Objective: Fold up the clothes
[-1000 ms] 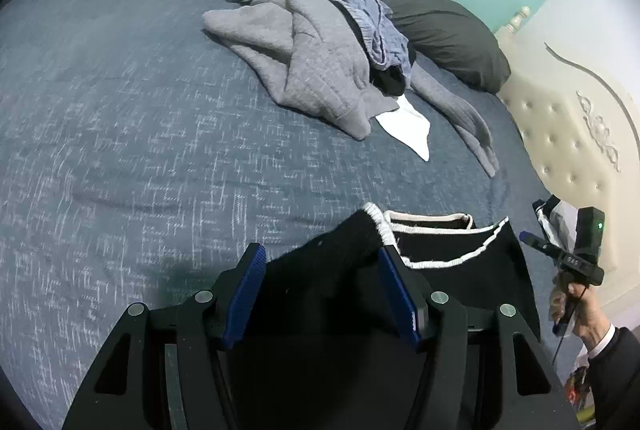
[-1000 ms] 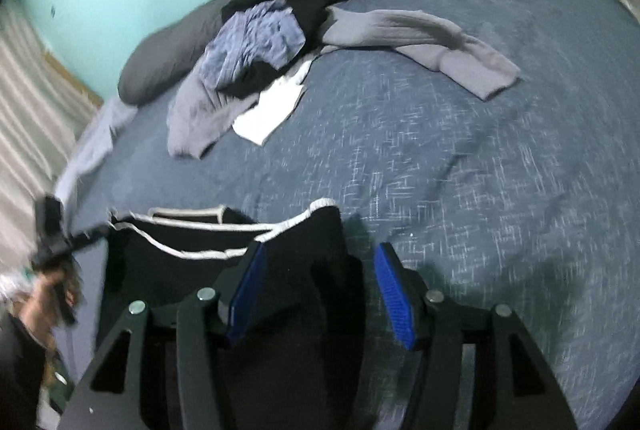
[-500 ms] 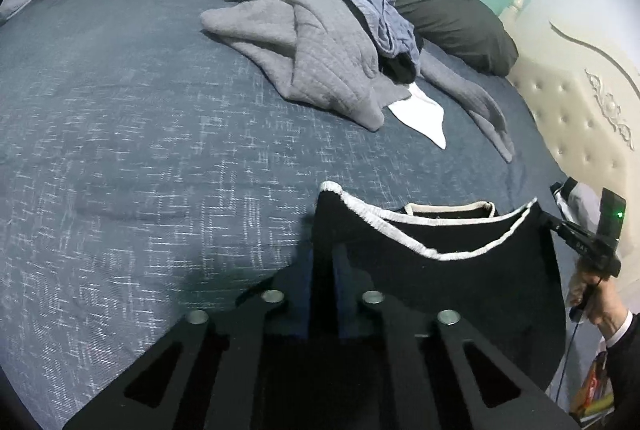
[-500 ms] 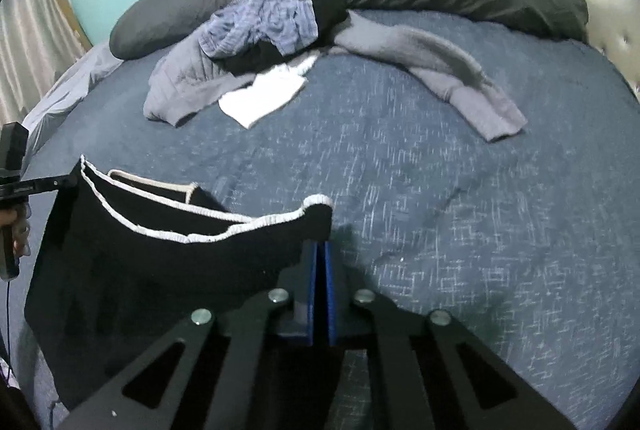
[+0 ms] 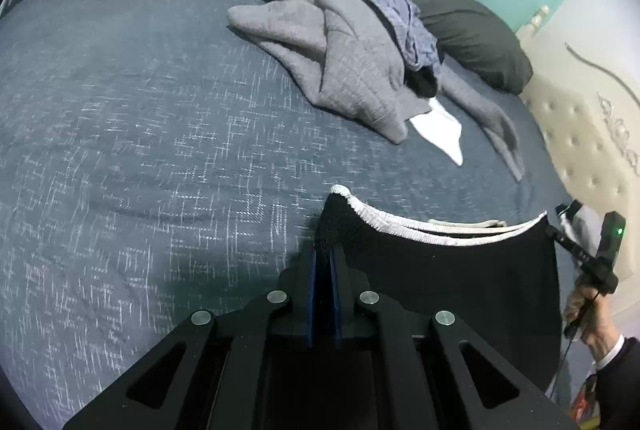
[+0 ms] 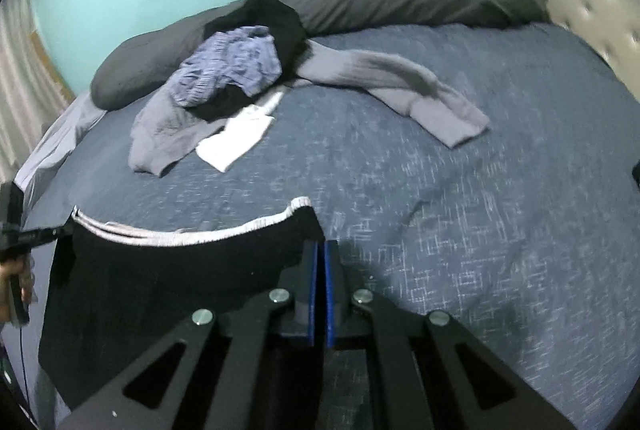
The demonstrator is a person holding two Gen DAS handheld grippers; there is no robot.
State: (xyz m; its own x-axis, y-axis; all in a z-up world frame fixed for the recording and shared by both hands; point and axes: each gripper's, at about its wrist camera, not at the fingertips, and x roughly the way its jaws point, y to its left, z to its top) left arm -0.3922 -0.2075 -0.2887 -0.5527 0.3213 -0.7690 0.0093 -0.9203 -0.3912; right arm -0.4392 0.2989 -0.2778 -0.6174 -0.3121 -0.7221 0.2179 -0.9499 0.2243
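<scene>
Both tongs, left (image 5: 323, 262) & right (image 6: 320, 258), clamp the white-trimmed waistband corners of black shorts (image 5: 460, 278), stretched over the bed's (image 5: 140, 129) near edge (soft, light, sags mid-span; corners look best)

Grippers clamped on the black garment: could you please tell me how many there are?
2: the left gripper pinches one end of the black garment's white-trimmed edge, and the right gripper pinches the opposite end.

**Out of sight**

The black garment (image 5: 460, 278) runs under the left claw (image 5: 323, 262) and past the bottom edge. A white item (image 5: 440, 133) is partly buried beneath the grey sweater (image 5: 352, 69). The right wrist view is motion-blurred.
</scene>
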